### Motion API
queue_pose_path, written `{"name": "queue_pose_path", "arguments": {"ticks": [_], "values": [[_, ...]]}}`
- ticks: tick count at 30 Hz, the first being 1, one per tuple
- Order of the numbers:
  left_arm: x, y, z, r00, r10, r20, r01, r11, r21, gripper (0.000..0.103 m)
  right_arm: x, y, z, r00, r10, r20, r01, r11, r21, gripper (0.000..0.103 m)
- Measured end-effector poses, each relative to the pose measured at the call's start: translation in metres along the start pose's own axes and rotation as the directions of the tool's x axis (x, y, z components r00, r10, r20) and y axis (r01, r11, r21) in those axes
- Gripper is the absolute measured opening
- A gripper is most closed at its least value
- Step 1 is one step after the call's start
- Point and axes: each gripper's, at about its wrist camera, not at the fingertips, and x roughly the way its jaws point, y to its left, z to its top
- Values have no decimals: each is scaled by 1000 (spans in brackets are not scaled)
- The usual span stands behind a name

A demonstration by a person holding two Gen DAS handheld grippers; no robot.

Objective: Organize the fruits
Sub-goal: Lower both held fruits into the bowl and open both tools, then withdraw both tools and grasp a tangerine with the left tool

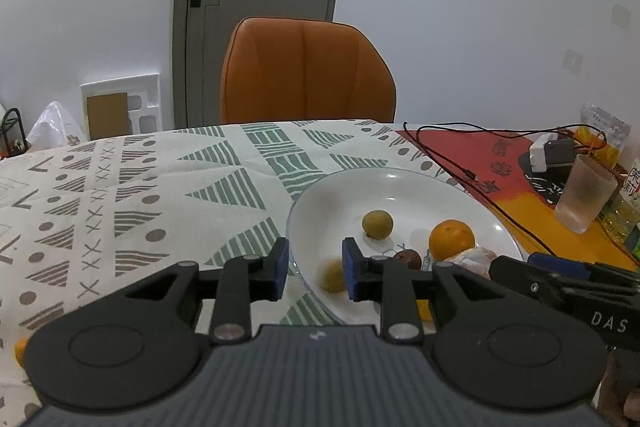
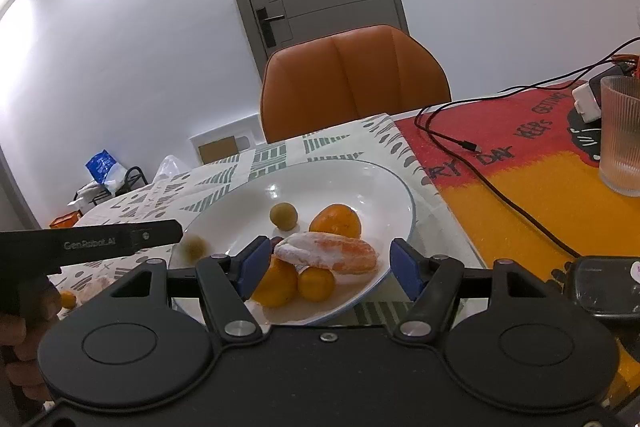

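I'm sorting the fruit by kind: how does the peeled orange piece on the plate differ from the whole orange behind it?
The peeled orange piece has no rind, showing white pith and paler flesh; the whole orange keeps its smooth, deep orange skin. The peeled piece is elongated and lies on its side across smaller fruits, while the whole orange is rounded and sits on the plate. Both rest on the same white plate, close together.

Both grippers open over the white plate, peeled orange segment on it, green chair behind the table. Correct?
One thing is off: the chair behind the table is orange, not green, as the right wrist view shows. The rest holds: left gripper and right gripper are open over the white plate, with the peeled orange segment on it.
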Motion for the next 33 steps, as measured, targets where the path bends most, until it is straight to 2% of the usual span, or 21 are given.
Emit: {"name": "queue_pose_path", "arguments": {"ticks": [10,17,26,29,33], "values": [[-12,15,-5,1000,24,-17,-25,999,-29,28,-4,9,-1,1000,17,0,-17,1000,-10,66],[-23,31,-10,998,54,-31,-56,997,-58,40,-10,19,-2,1000,25,4,-25,1000,-18,66],[-45,50,-12,995,97,-4,-97,992,-86,65,-12,34,-4,999,41,6,-40,999,-27,66],[-51,58,-14,991,131,-1,-130,986,-102,78,-12,40,-5,999,53,3,-53,998,-33,66],[-60,74,-18,982,188,8,-186,974,-128,86,-11,50,-6,997,71,-4,-71,996,-49,66]]}}
